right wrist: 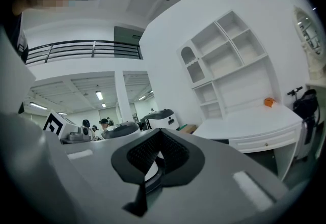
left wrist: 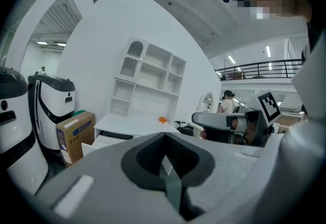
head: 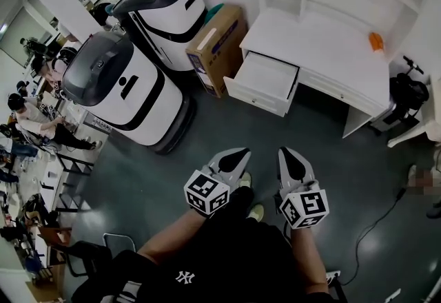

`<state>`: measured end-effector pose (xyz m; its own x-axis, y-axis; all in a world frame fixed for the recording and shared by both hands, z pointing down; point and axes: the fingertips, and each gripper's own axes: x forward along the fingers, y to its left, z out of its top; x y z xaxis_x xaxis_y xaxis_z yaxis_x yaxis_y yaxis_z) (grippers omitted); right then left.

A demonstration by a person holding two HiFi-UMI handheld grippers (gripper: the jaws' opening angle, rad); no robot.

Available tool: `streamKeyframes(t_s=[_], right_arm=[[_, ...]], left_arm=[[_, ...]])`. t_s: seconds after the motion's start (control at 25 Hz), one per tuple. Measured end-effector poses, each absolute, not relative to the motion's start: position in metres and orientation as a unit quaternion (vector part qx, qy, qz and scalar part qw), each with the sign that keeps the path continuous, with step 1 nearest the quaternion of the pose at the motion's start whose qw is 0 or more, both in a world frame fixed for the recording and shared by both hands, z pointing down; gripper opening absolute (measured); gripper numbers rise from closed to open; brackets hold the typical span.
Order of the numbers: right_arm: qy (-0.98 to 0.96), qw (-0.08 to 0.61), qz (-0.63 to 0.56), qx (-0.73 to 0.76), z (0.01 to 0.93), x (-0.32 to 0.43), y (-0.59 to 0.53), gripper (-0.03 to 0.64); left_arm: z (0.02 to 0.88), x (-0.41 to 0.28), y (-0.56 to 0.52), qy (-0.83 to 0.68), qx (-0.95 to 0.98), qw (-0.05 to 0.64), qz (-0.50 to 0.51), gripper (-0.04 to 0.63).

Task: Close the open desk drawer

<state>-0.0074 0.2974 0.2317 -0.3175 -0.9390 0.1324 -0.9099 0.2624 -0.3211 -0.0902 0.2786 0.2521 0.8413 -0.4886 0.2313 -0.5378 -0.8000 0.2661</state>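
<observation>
Two white wheeled service robots [head: 127, 88] [head: 165, 12] fill the left of the floor, not in the way. White desk [head: 331, 47] w/ shelf hutch sits upper right against the wall. Cardboard box [head: 217, 43] stands between the robots and the desk's left end, just beside the drawer.

Open drawer [head: 265, 78] is on the desk's left side, pulled well out toward the person, front panel facing them. Inside looks bare white, no contents visible. Can't make out a knob on it from the head view (the shut drawer next to it shows a small one in the right gripper view).

Left gripper [head: 234, 157] and right gripper [head: 292, 159] are held low in front of the person's body, side by side, well apart from the drawer. Both have pads pressed together w/ nothing between them, per each gripper view. Small orange item [head: 375, 41] sits on the desktop far right, irrelevant.

Handling, judged: drawer is stiff board, prob light since it looks empty, should run on slides w/ low resistance. No grasp needed, so pressed-together jaws are fine as a pusher. Contact point should be the centre of the front panel, pushing square along the slide axis. Off-centre push may rack it and bind. Painted face looks smooth, so pads could skid if the push is angled.
</observation>
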Motion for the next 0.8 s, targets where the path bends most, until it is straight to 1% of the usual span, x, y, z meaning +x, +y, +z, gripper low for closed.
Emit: streamKeyframes(t_s=[0.32, 0.8], right_arm=[[0.799, 0.028, -0.176, -0.575, 0.251, -0.002, 0.244, 0.023], [0.813, 0.000, -0.198, -0.547, 0.294, -0.001, 0.098, 0.023]], left_arm=[[0.280, -0.079, 0.224, -0.276, 0.943, 0.172, 0.076, 0.000], [0.342, -0.057, 0.088, -0.274, 0.941, 0.174, 0.100, 0.000]])
